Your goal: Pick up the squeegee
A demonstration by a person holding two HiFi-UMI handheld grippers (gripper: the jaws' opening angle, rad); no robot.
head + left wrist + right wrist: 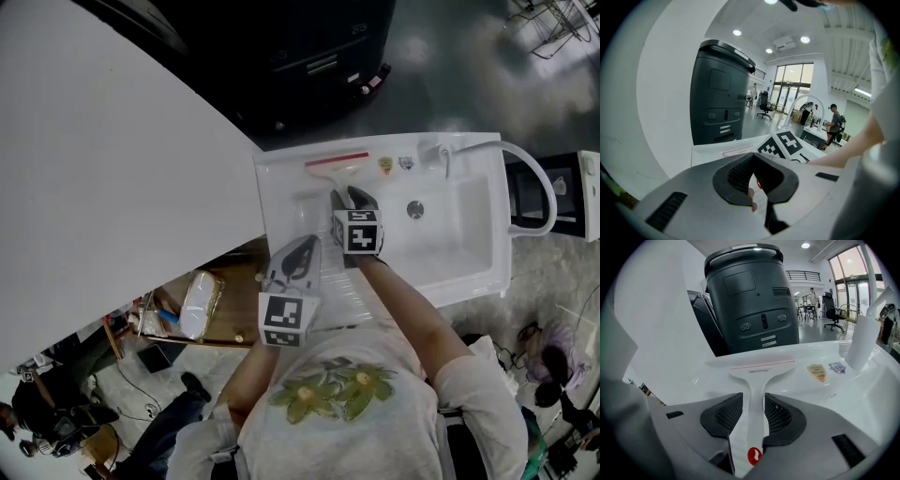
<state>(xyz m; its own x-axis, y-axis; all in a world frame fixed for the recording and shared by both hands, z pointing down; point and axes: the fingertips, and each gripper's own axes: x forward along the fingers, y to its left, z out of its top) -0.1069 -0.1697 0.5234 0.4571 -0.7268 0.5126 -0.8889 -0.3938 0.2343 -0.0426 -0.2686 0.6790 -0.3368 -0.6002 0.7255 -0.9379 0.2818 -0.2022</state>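
Note:
A white squeegee (337, 166) with a red blade edge lies across the back rim of the white sink (469, 272). Its handle points toward me. My right gripper (349, 197) reaches over the basin and is shut on that handle. In the right gripper view the squeegee (757, 376) runs straight out between the two black pads (779, 414) of my right gripper (753, 411), blade farthest away, with a red spot at the handle's near end. My left gripper (300, 248) hangs at the sink's near left corner, shut and holding nothing. In its own view the left gripper (754, 180) points at the right gripper's marker cube (787, 143).
A curved white faucet (530, 178) stands at the sink's right end, and a drain (415, 209) sits in the basin. A black machine (309, 56) stands behind the sink. A large white panel (112, 169) fills the left. A person (834, 124) stands far off.

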